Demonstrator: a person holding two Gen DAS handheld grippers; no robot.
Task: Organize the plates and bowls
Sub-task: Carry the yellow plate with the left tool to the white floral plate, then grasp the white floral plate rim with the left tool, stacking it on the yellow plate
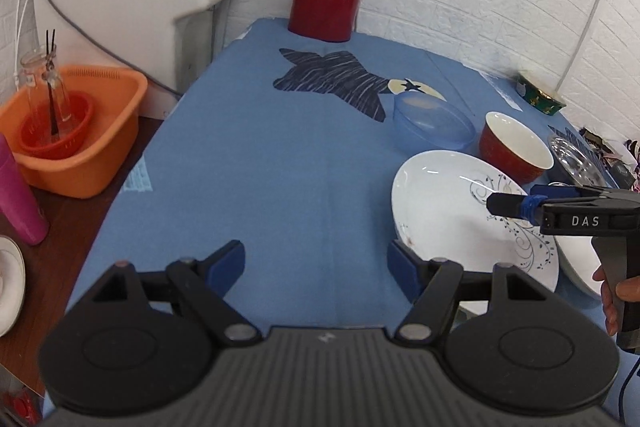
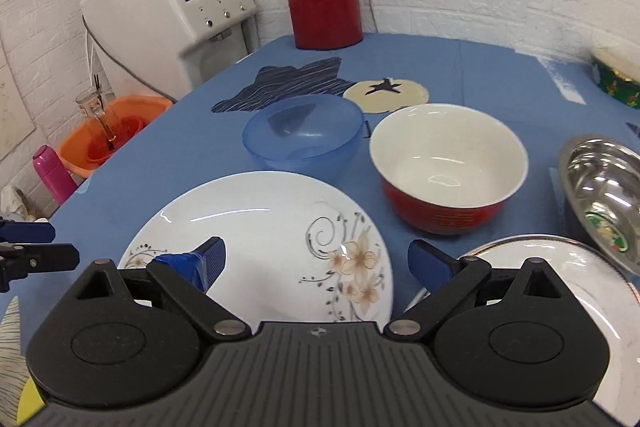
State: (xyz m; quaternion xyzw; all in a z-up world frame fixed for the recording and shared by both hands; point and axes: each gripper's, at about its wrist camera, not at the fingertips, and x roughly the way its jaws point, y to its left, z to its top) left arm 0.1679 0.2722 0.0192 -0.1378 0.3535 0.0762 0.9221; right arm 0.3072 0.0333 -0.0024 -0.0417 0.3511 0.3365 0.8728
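- On the blue cloth, the white floral-patterned ceramic plate point(image 2: 260, 227) lies flat under the right gripper point(image 2: 316, 263), whose jaws are spread and hold nothing.
- Just beyond sit the translucent blue plastic bowl point(image 2: 304, 133) and red ceramic bowl point(image 2: 448, 167); a careless lift could knock them.
- The left gripper point(image 1: 316, 267), jaws spread too, hangs beside the plate's rim; a thin glazed edge may slip.

The steel dish point(image 2: 608, 195) was cut by the right edge; the hand-held gripper point(image 2: 316, 263) hid the plate's point(image 2: 256, 227) near rim.
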